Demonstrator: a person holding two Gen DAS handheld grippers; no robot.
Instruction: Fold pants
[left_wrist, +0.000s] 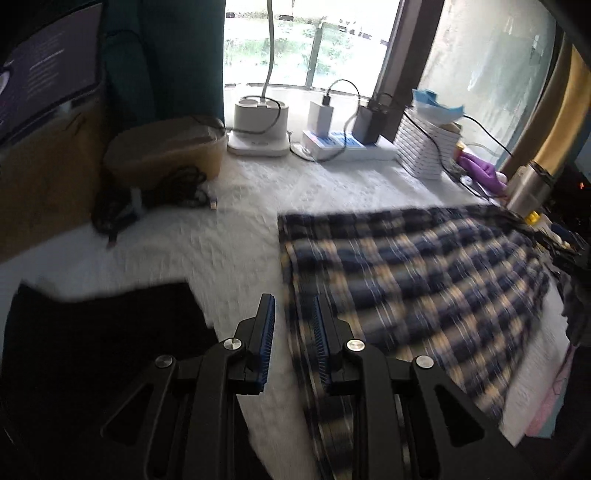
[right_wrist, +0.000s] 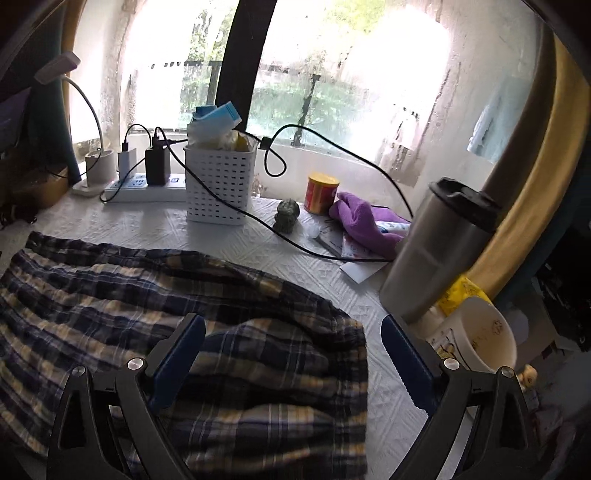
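Blue, cream and yellow plaid pants (left_wrist: 413, 280) lie spread on the white textured table cover (left_wrist: 229, 236). My left gripper (left_wrist: 293, 314) hangs over their left edge, jaws a small gap apart with nothing held between them; the view is blurred. In the right wrist view the pants (right_wrist: 155, 295) lie rumpled, their right end bunched. My right gripper (right_wrist: 293, 336) is wide open above that bunched end; the left finger (right_wrist: 184, 343) is over the fabric and the right finger (right_wrist: 402, 354) over bare cover.
A black cloth (left_wrist: 103, 332) lies at the left. At the back stand a power strip with chargers (right_wrist: 147, 188), a white basket (right_wrist: 219, 184), a steel tumbler (right_wrist: 436, 254), a purple glove (right_wrist: 365, 221), a yellow can (right_wrist: 321, 192), a mug (right_wrist: 484, 339) and loose cables.
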